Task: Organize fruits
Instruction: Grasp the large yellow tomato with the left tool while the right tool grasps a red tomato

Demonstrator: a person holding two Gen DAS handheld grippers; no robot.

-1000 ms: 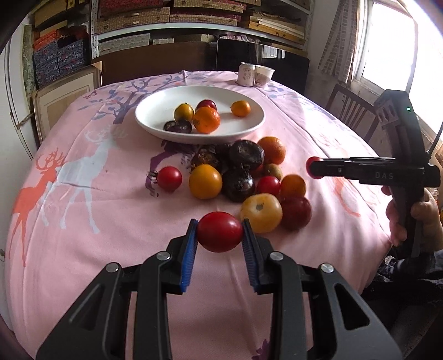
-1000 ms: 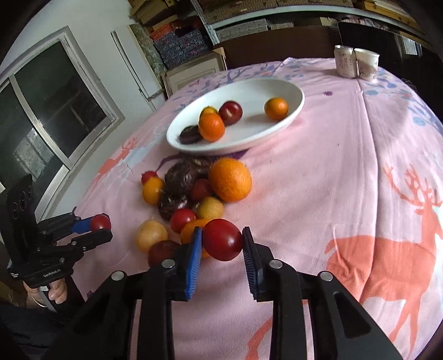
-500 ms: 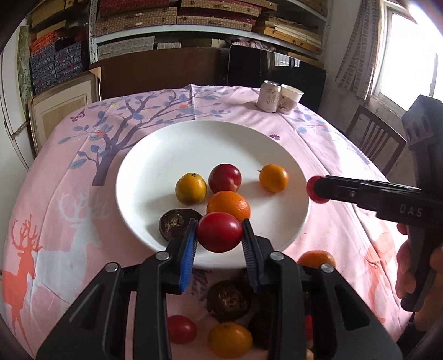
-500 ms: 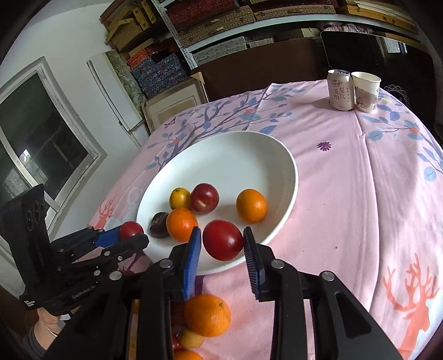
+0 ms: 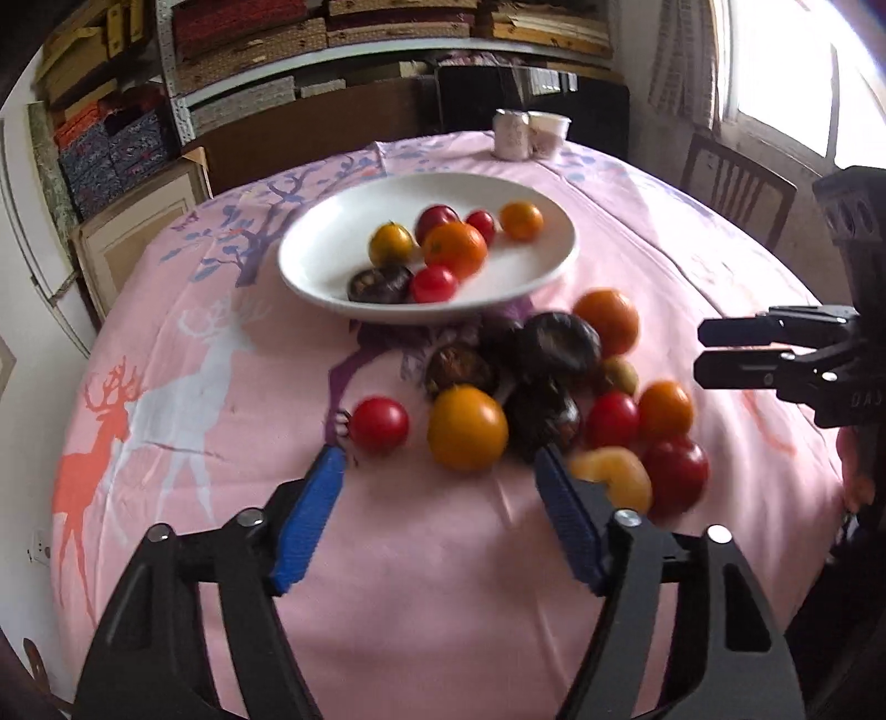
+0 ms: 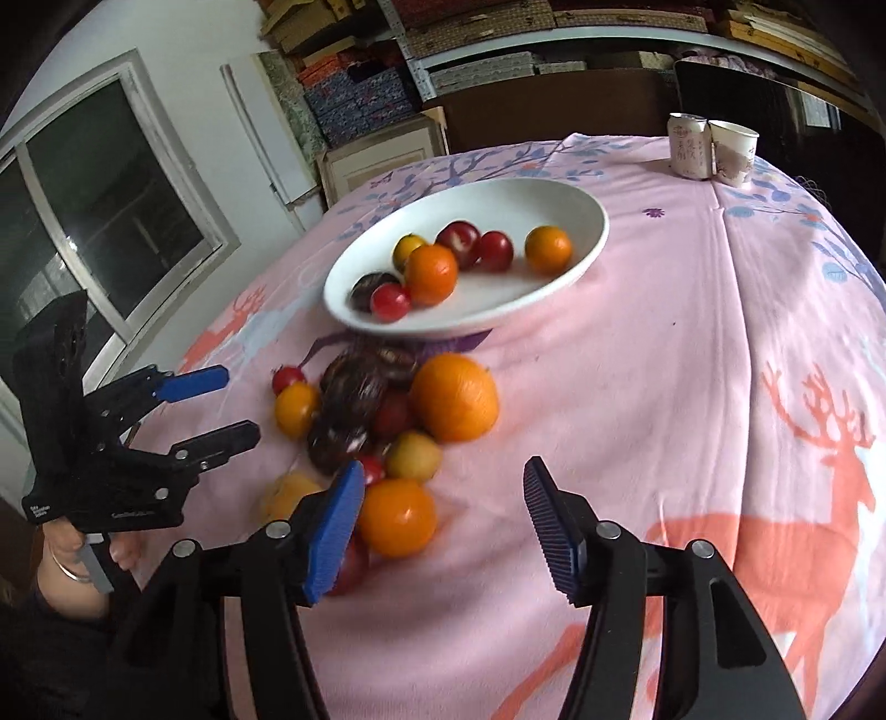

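Black plastic tongs (image 5: 437,487), ribbed blue pads (image 6: 335,523), silver screws, white lettering, dark sleeve (image 6: 50,653), thin bracelet (image 6: 63,570)

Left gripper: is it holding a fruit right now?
No. In the left wrist view the left gripper has its jaws opening with only pink tablecloth between the blue pads.

**Around the desk: cloth, drinks, shelves and windows**

A pink cloth (image 6: 692,332) printed with deer and trees covers the round desk. At its far edge a drink can (image 6: 688,145) stands just beside a paper cup (image 6: 732,150), the two touching. Behind them, shelves (image 5: 332,39) hold stacked boxes. A wooden chair (image 5: 736,188) stands beneath a bright window (image 5: 803,72), and a dark window (image 6: 94,205) shows on the opposite side.
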